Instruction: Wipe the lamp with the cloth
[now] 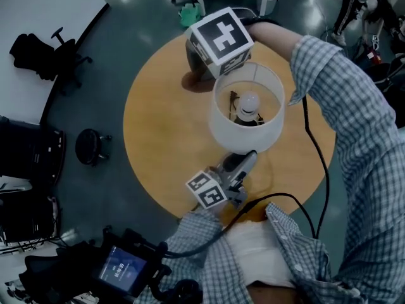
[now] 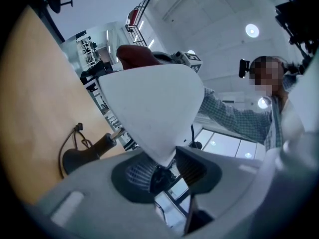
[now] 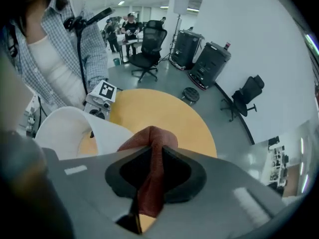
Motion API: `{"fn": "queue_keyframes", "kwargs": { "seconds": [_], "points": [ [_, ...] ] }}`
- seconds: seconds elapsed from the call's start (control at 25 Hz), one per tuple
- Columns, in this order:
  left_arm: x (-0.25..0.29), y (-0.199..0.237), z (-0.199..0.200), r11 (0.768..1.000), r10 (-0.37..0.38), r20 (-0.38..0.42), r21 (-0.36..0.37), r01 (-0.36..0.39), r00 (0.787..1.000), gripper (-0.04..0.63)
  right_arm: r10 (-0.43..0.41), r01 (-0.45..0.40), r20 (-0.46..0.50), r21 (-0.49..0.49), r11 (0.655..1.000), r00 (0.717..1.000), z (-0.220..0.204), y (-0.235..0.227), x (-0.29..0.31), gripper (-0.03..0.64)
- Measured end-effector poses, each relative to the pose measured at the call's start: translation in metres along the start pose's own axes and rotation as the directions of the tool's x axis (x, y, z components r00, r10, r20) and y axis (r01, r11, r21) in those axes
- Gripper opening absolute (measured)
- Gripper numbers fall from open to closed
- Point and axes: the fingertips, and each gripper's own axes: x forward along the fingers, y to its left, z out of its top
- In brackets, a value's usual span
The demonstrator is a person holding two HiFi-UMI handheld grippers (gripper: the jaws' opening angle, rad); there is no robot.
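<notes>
Wood-toned and round, the surface (image 1: 158, 132) carries the lamp (image 1: 245, 138) near its middle, upright, with the open top of its white shade (image 2: 149, 103) facing the head camera. The person's checked sleeves reach in from the near and right sides.

The left claw (image 2: 167, 159) comes in from the near side, low and close to level. Its pads are clamped on the lower rim of the shade, which narrows down into the gap between them in the left gripper view.

The right claw (image 3: 152, 151) hangs at the far left side of the shade, pointing steeply down, with its marker cube just above the top rim. Its pads are pressed together on a reddish-brown cloth (image 3: 149, 183), which runs up through them and bulges out past the tips. That bulge lies just beside the shade's outer wall near the top rim; whether it touches cannot be told.

Inside the shade sits a white bulb (image 1: 249, 103). Under it, the dark base (image 2: 79, 158) rests on the surface, with a thin cord (image 2: 67, 143) looping beside it.
</notes>
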Motion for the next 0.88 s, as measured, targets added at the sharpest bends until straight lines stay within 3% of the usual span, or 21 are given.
{"fn": "queue_keyframes", "kwargs": {
  "seconds": [0.2,0.52,0.72,0.88],
  "points": [
    [-0.001,0.0,-0.002,1.0,-0.008,-0.005,0.001,0.008,1.0,0.127,-0.021,0.005,-0.088,-0.185,0.983,0.996,0.042,0.021,0.002,0.063],
    [0.003,0.006,0.0,1.0,-0.026,-0.011,-0.008,0.026,1.0,0.123,-0.132,0.074,-0.091,-0.475,0.877,0.987,0.087,0.071,0.005,0.063],
    [0.001,0.006,0.0,0.999,-0.039,-0.024,-0.01,0.039,0.999,0.118,-0.295,0.229,-0.014,-0.597,0.769,0.955,0.098,0.106,0.001,0.063],
    [0.004,0.006,0.001,0.999,-0.043,-0.035,-0.014,0.043,0.998,0.117,-0.446,0.382,0.067,-0.639,0.668,0.893,0.097,0.128,-0.008,0.063]
  ]
}}
